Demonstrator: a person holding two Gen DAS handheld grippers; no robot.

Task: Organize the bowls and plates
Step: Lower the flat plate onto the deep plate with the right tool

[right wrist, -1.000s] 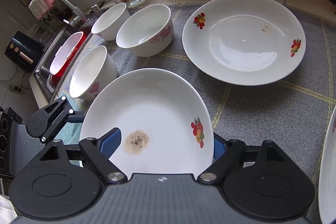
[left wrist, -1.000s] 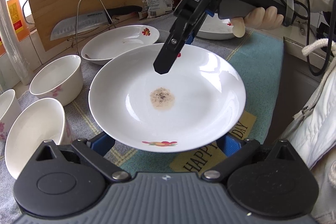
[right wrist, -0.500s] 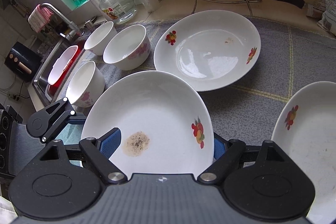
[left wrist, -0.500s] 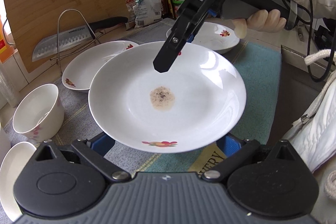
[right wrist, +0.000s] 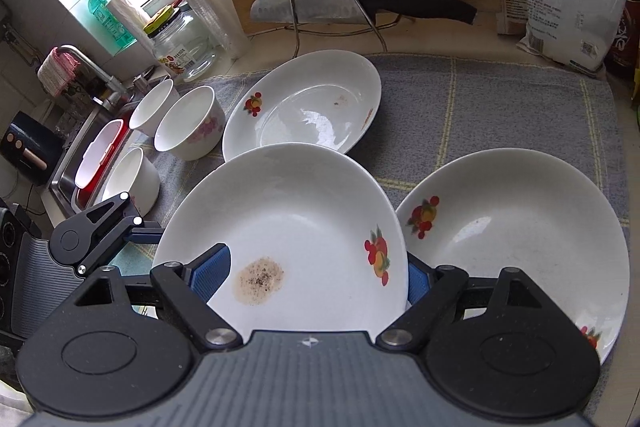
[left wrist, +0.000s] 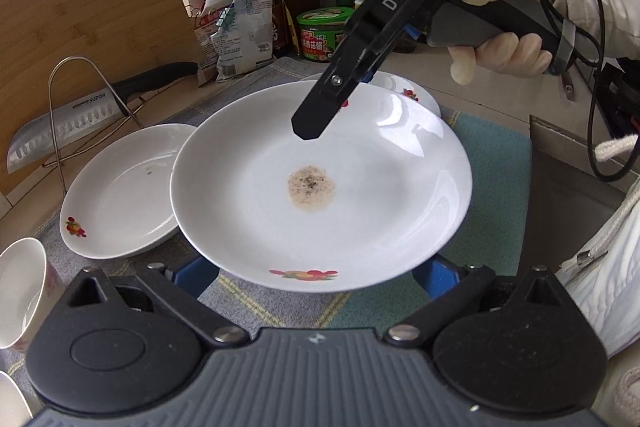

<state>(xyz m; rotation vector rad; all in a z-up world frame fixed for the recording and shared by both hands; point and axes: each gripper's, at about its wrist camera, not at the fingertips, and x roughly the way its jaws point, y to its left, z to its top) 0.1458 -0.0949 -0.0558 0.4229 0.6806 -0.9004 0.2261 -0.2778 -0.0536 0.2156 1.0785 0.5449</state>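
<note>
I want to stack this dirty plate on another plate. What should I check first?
1. Right gripper has the stained plate: ok, one finger lies over the plate and the other is under its rim.
2. Left gripper has it too: cannot tell, its pads are hidden beneath the plate.
3. Landing spot free: ok, the flowered plate on the right lies flat on the cloth with nothing in it.
4. Bowls out of the way: ok, they stand off to the left.
5. Knife out of the way: ok, it rests on its rack behind the plates.
</note>
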